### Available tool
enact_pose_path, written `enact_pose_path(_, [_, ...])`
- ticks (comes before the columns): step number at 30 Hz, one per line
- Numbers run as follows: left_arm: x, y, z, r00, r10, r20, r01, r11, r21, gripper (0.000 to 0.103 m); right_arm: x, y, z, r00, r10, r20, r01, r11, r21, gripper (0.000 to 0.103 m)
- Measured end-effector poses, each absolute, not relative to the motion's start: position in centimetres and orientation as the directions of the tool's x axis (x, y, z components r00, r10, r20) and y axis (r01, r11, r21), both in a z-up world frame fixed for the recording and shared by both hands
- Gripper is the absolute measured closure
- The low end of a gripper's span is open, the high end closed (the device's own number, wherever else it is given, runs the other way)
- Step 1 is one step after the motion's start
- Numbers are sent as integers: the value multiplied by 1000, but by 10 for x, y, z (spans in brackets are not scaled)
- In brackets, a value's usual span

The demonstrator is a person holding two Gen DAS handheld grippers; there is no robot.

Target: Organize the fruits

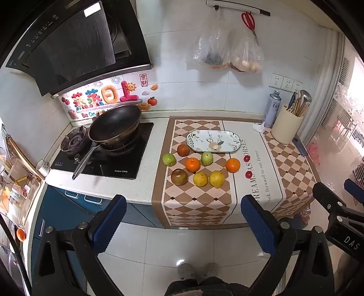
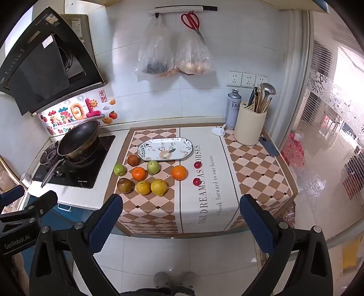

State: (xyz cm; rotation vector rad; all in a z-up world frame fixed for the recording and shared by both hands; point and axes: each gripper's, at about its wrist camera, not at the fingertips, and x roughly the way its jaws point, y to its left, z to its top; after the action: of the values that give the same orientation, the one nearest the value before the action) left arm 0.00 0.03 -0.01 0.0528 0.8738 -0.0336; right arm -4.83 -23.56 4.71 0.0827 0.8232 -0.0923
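An oval floral plate lies empty on the checkered counter mat. In front of it lie loose fruits: two oranges, two green apples, two brown fruits, two yellow fruits and two small red fruits. They also show in the right wrist view, such as an orange. My left gripper and right gripper are both open and empty, held back from the counter above the floor.
A wok sits on the gas stove at left under a range hood. A utensil holder and spray can stand at back right. Plastic bags and scissors hang on the wall.
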Motion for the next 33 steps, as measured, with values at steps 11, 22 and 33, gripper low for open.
enact_pose_path(11, [0,0,0,641,-8,-767,48,998,30,0,-50,-236,49,677,-52,-734,113,993,33,0])
enact_pose_path(22, [3,-5,6,651,-15,-759,56,998,28,0,-53,-238,53,682,-56,-729,115,993,30,0])
enact_pose_path(33, [-1,-12,12,661,-22,-750,62,998,25,0,-56,-243,61,684,-58,-727,118,993,32,0])
